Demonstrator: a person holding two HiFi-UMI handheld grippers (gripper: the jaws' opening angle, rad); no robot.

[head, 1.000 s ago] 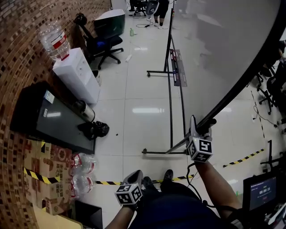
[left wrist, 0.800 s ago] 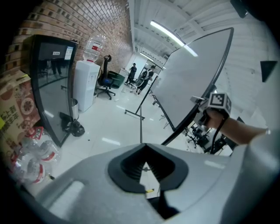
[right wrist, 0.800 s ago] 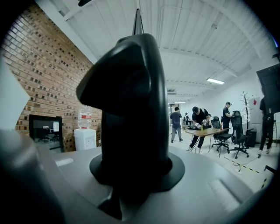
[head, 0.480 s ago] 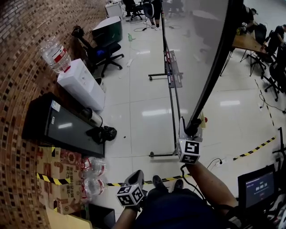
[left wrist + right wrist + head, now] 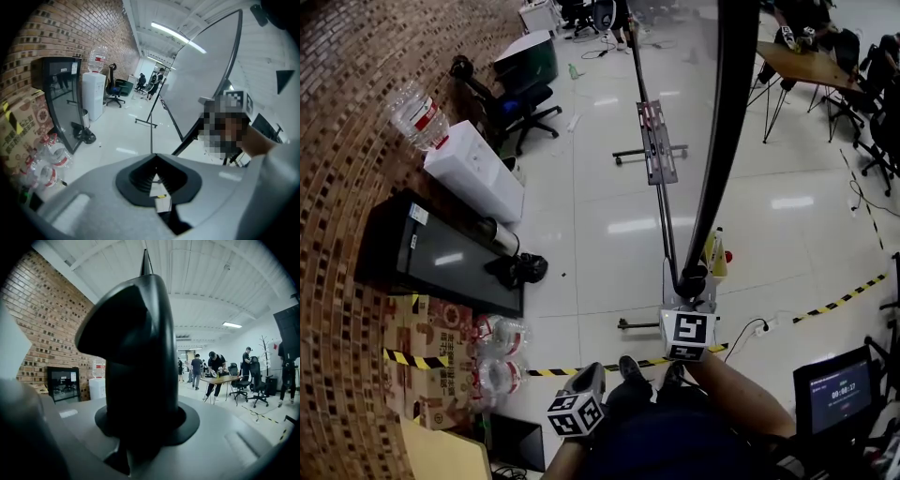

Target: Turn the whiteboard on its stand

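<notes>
The left gripper [image 5: 587, 375], jaws pressed together on nothing, hangs idle, well apart from the water dispenser [image 5: 473, 169] and black cabinet [image 5: 441, 253] along the brick wall [image 5: 337, 112]. The whiteboard [image 5: 727, 122], broad-faced a second ago, now shows edge-on above its stand [image 5: 654, 141], so the turn looks well along. The right gripper [image 5: 690, 286] holds the board's lower corner between jaws that have just been opening slightly; the table [image 5: 811, 66] at right may limit further swing.

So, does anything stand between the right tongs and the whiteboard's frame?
Nothing visible does. The right tongs already hold the whiteboard's frame at its corner, with the frame between them, though they have just been opening slightly.
</notes>
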